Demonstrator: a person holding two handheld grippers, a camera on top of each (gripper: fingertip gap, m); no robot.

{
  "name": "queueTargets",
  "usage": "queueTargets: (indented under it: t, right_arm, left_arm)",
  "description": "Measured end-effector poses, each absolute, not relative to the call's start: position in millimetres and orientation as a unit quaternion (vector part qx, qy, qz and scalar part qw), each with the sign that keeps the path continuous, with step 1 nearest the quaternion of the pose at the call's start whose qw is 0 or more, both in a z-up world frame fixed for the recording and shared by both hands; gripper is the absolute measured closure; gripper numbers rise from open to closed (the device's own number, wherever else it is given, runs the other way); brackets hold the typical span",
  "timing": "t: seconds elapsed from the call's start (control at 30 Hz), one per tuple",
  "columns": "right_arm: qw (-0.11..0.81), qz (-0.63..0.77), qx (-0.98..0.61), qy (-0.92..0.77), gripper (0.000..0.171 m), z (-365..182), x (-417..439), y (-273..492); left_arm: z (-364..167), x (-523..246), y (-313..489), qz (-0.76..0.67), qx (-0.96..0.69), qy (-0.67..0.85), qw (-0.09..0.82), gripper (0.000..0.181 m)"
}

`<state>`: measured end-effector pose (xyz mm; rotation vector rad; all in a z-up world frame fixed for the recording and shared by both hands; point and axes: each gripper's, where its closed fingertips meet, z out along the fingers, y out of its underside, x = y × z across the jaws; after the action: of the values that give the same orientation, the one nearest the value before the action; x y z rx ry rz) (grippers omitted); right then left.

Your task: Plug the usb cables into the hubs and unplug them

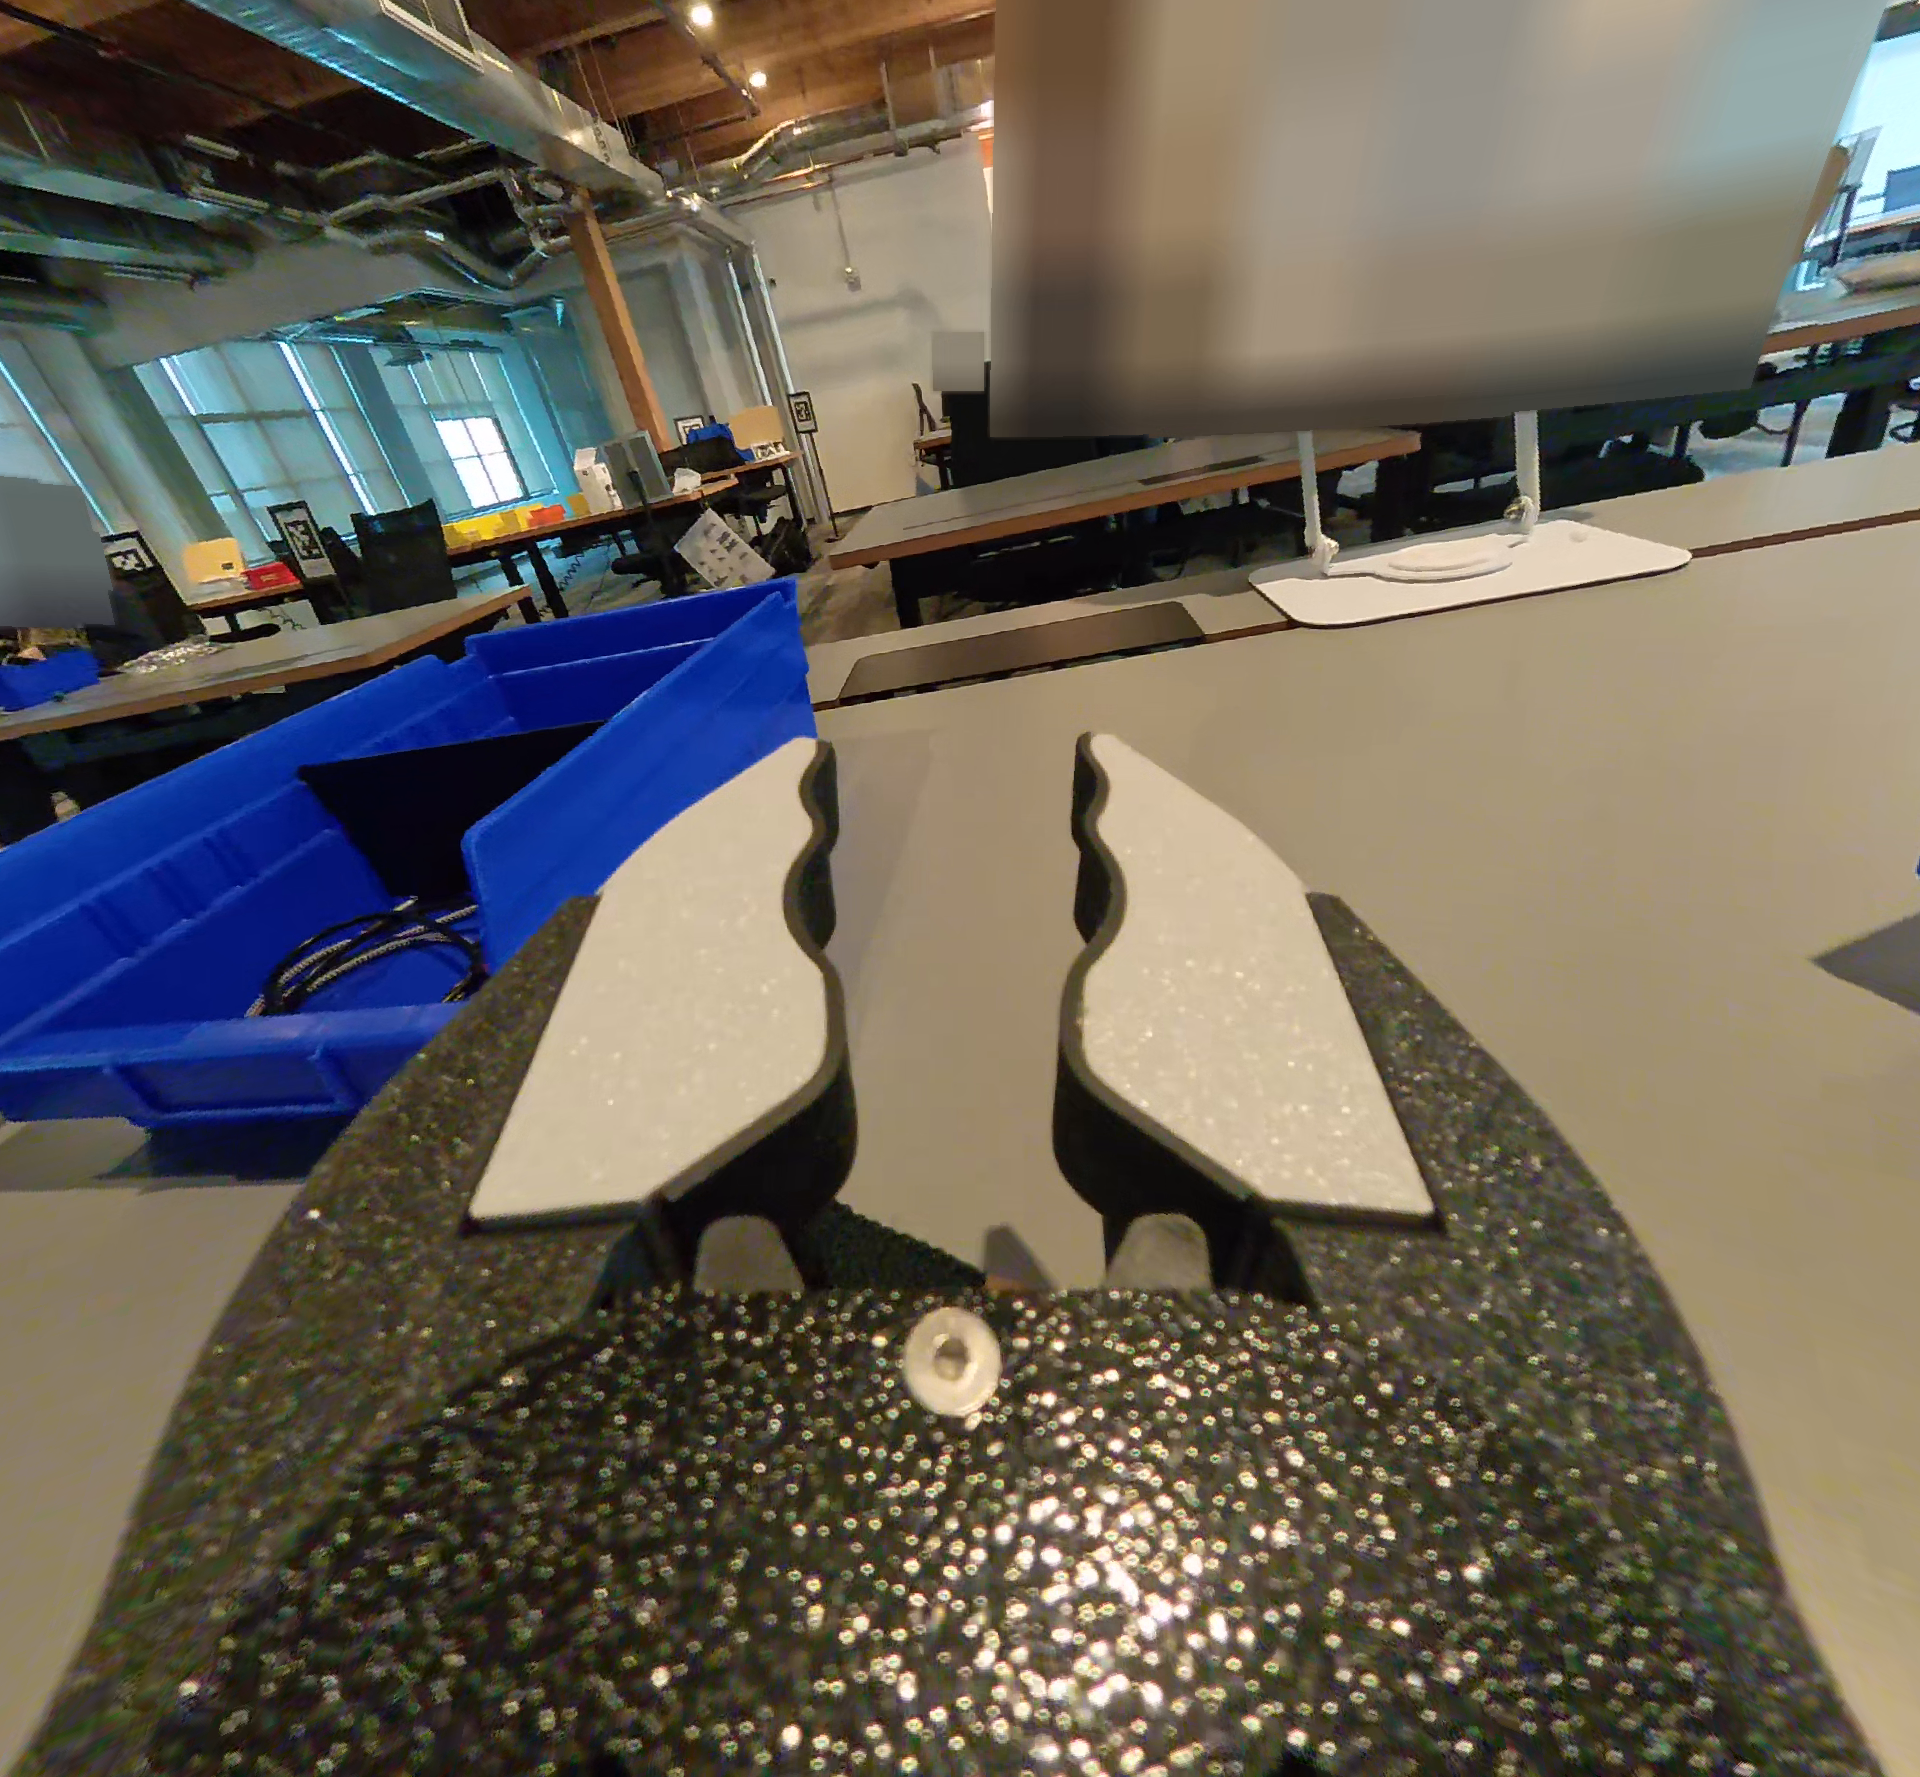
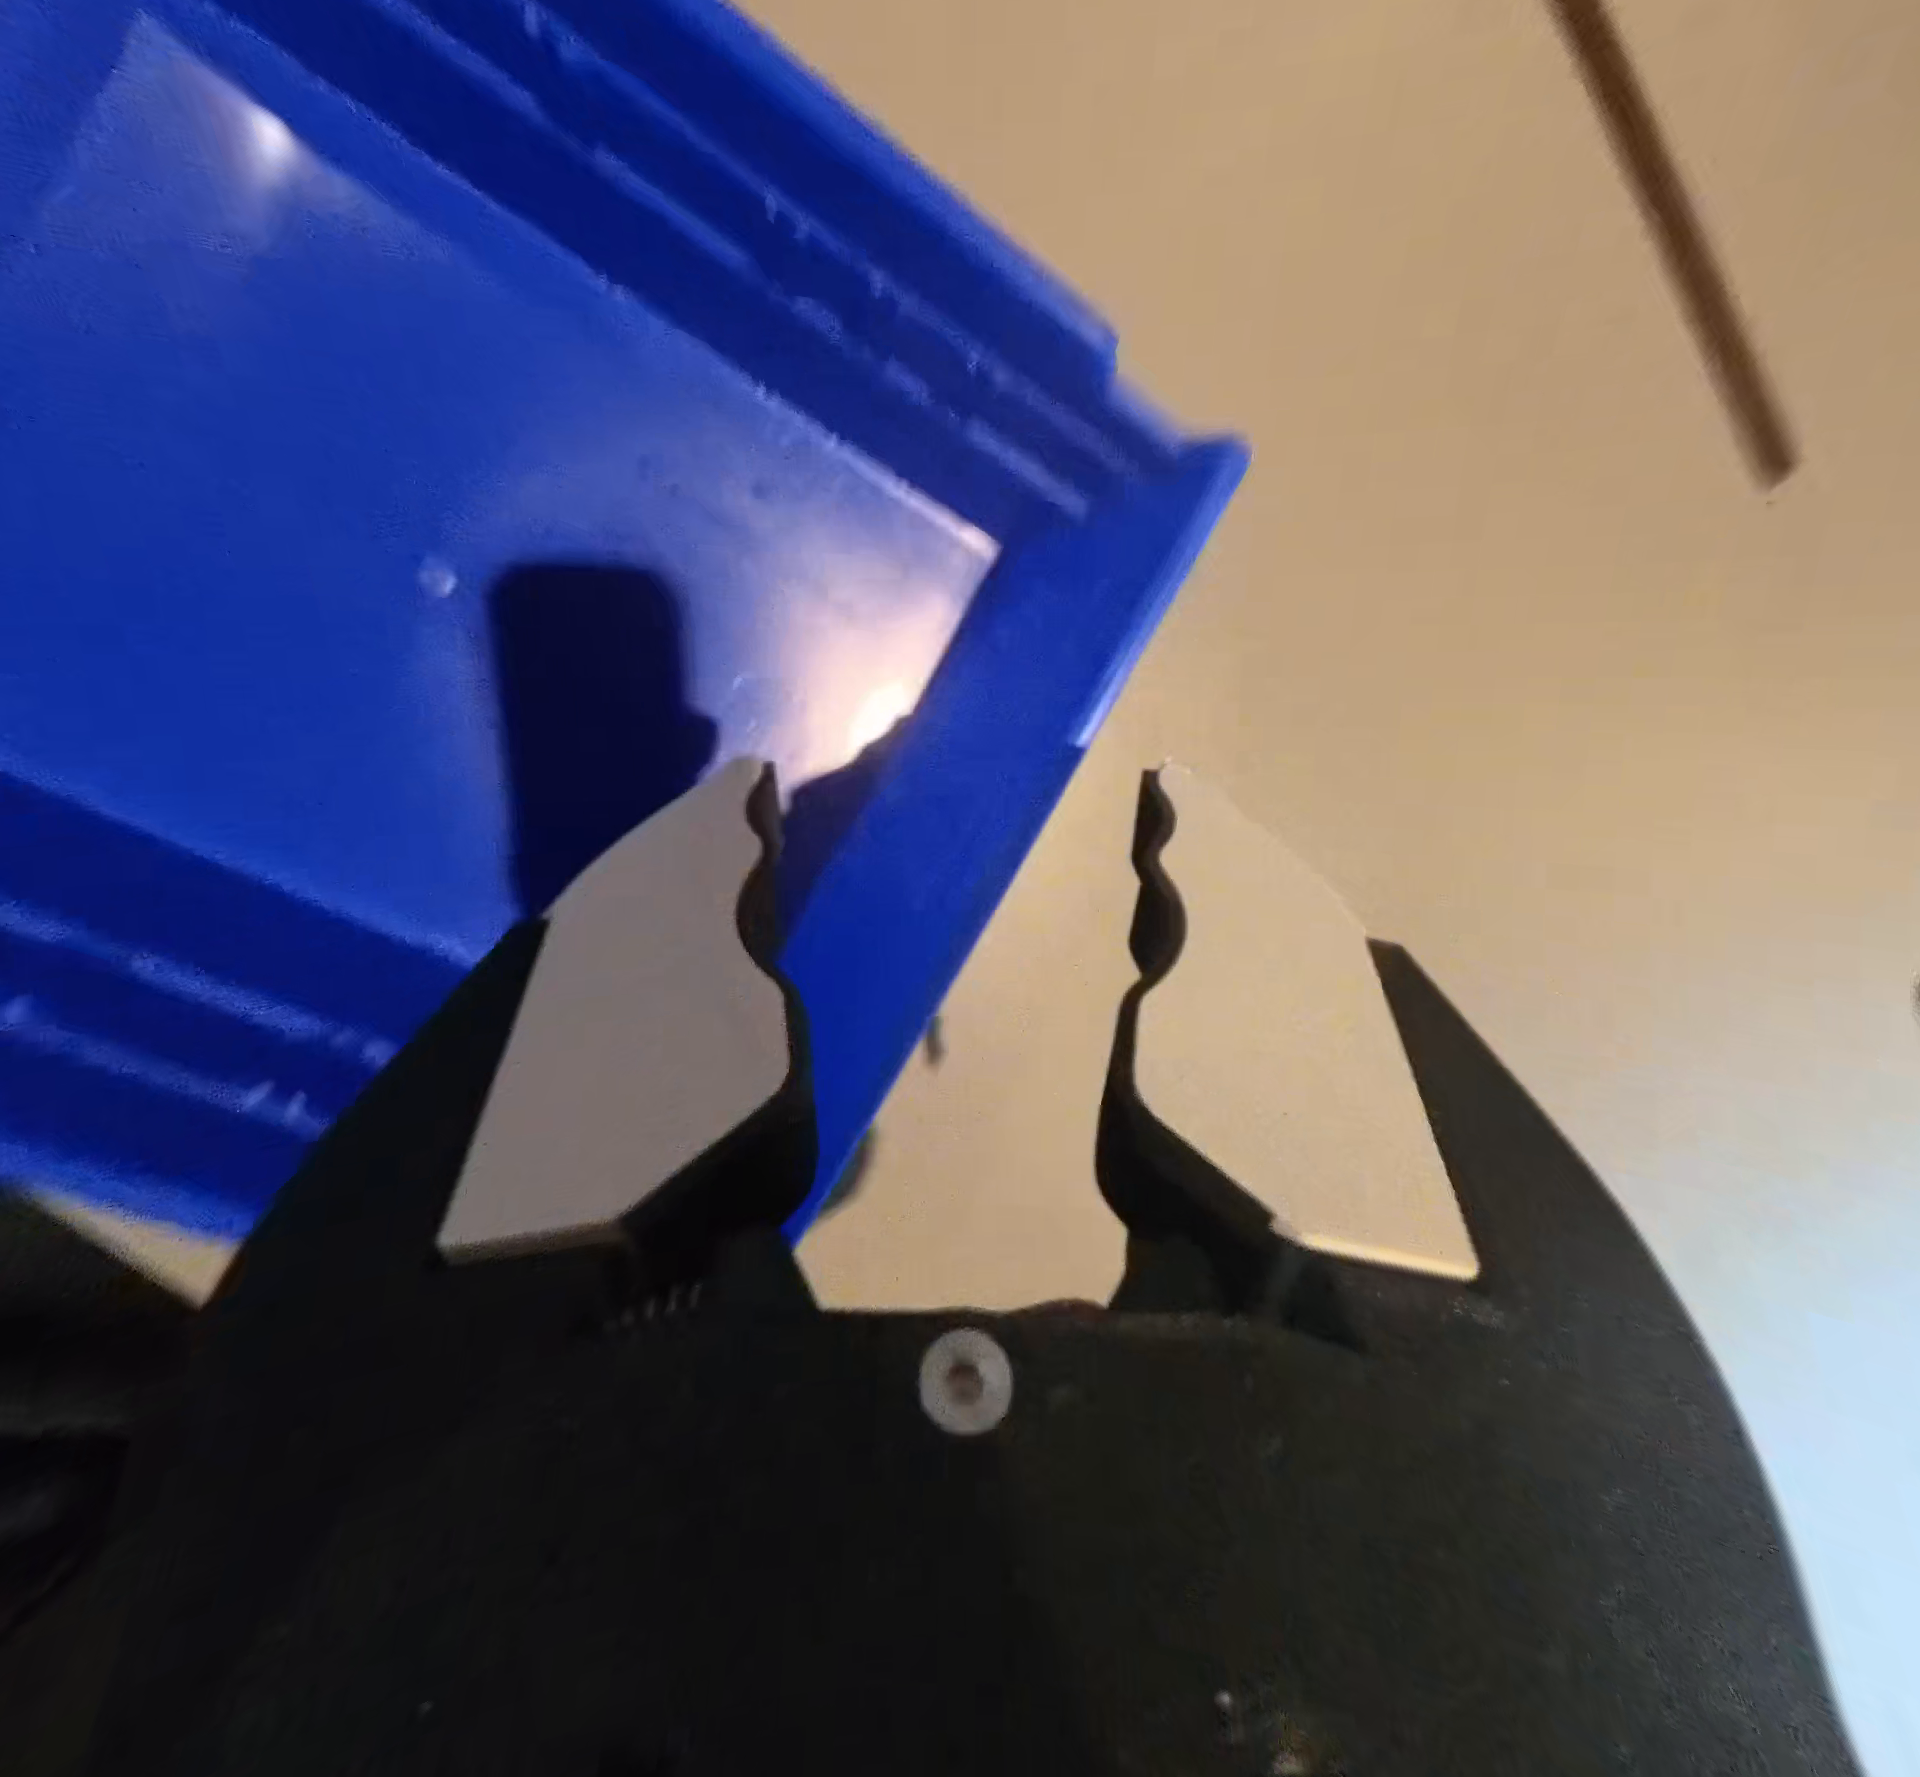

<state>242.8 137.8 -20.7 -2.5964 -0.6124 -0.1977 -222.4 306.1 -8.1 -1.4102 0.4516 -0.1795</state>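
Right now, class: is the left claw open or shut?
Open: the left claw shows bare grey table between its spread fingers, gripping nothing.

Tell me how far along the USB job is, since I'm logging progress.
Nothing looks done: no hub or plugged cable is visible. In hand: nothing; the left claw is open over the grey table, and the right claw is open beside a blue bin. A braided cable lies in the blue bin. All plugging and unplugging remains.
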Motion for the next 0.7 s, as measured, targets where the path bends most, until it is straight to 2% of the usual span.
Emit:
queueTargets:
  t: [0.13, 0.17, 0.27, 0.3, 0.7]
  right_arm:
    - [0.175, -0.029, -0.959, -0.222, 0.123, -42.1, 247.9, 101.6]
    - [0.166, -0.031, -0.959, -0.227, 0.132, -46.2, 250.3, 97.6]
    - [0.164, -0.022, -0.959, -0.231, 0.143, -47.4, 253.3, 97.1]
    - [0.163, -0.027, -0.958, -0.234, 0.154, -46.0, 257.6, 98.5]
    - [0.133, -0.167, -0.917, -0.337, 0.154, -44.8, 325.7, 144.9]
  left_arm:
    - [-6.8, -223.9, 305.3, -0.085, -0.639, 0.201, 0.738, 0.139]
    - [-6.0, -224.6, 304.9, -0.087, -0.637, 0.198, 0.74, 0.139]
    - [-3.7, -226.3, 302.6, -0.09, -0.631, 0.194, 0.746, 0.139]
    - [-3.4, -226.5, 302.0, -0.091, -0.63, 0.193, 0.747, 0.14]
    - [-6.0, -221.6, 301.5, -0.074, -0.631, 0.207, 0.744, 0.14]
